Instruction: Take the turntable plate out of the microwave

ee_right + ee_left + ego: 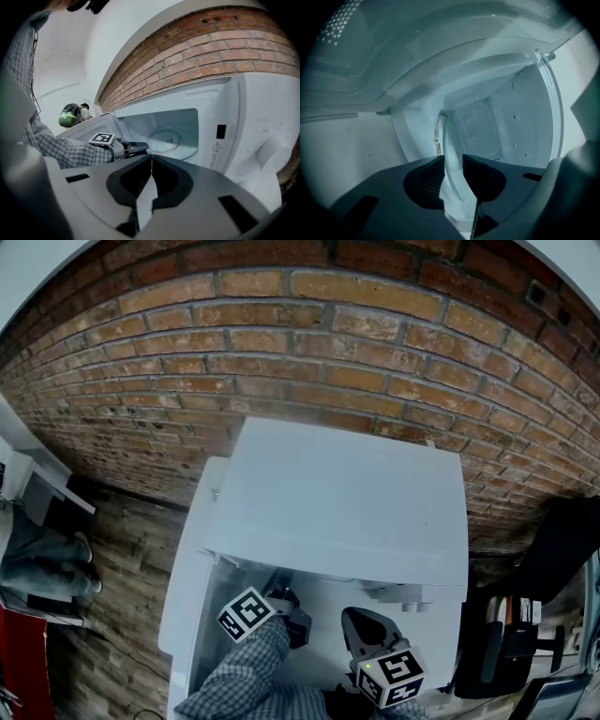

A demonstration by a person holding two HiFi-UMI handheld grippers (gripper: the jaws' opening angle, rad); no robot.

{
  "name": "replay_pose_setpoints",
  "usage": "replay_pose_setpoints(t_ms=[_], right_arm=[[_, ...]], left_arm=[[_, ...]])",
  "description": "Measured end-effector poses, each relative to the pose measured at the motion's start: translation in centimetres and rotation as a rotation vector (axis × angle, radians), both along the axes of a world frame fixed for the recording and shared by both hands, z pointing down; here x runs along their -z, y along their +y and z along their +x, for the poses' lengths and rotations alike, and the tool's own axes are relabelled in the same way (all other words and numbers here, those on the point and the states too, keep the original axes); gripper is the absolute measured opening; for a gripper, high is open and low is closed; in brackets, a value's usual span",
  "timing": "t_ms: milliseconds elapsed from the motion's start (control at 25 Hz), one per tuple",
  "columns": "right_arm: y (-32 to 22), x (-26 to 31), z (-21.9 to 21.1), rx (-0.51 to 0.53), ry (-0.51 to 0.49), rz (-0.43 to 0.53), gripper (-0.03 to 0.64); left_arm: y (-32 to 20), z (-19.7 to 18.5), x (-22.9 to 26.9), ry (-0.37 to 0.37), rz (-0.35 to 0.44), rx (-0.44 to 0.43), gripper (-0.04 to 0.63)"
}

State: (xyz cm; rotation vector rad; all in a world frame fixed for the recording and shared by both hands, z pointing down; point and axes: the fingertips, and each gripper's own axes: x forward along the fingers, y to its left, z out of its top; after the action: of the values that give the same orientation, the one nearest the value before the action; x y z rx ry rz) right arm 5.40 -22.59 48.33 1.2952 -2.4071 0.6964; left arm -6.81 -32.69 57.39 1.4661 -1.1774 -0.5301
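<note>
The white microwave (337, 502) stands against a brick wall, its door swung open. In the right gripper view the clear glass turntable plate (171, 138) lies on the floor of the cavity. My left gripper (286, 601) reaches into the cavity from the front left and also shows from the side (133, 149). In its own rolled view the left gripper (452, 161) has its jaws apart, with the near rim of the plate (461, 140) between them and the pads not pressing on it. My right gripper (358, 622) hangs outside, in front of the opening. Its own view shows the right gripper (151, 159) shut on nothing.
The open door (86, 126) stands to the left of the cavity. The control panel with a knob (269, 150) is on the right. A wooden floor (122, 549) lies to the left of the white counter (183, 615). Dark equipment (525, 634) stands at the right.
</note>
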Motion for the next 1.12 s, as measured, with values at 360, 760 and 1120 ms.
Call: replay_pose_setpoints(t_ms=[360, 760, 1120], right_arm=[[-0.2, -1.4, -0.4, 0.019, 0.031, -0.022, 0.018], [-3.1, -3.9, -3.3, 0.152, 0.351, 0.179, 0.018], [-5.8, -7.5, -6.3, 0.393, 0.692, 0.285, 0.021]], left_arm=[[0.2, -0.6, -1.1, 0.061, -0.058, 0.028, 0.032], [0.1, -0.7, -1.0, 0.087, -0.055, 0.039, 0.029], [0.0, -1.2, -0.5, 0.08, -0.031, 0.027, 0.029]])
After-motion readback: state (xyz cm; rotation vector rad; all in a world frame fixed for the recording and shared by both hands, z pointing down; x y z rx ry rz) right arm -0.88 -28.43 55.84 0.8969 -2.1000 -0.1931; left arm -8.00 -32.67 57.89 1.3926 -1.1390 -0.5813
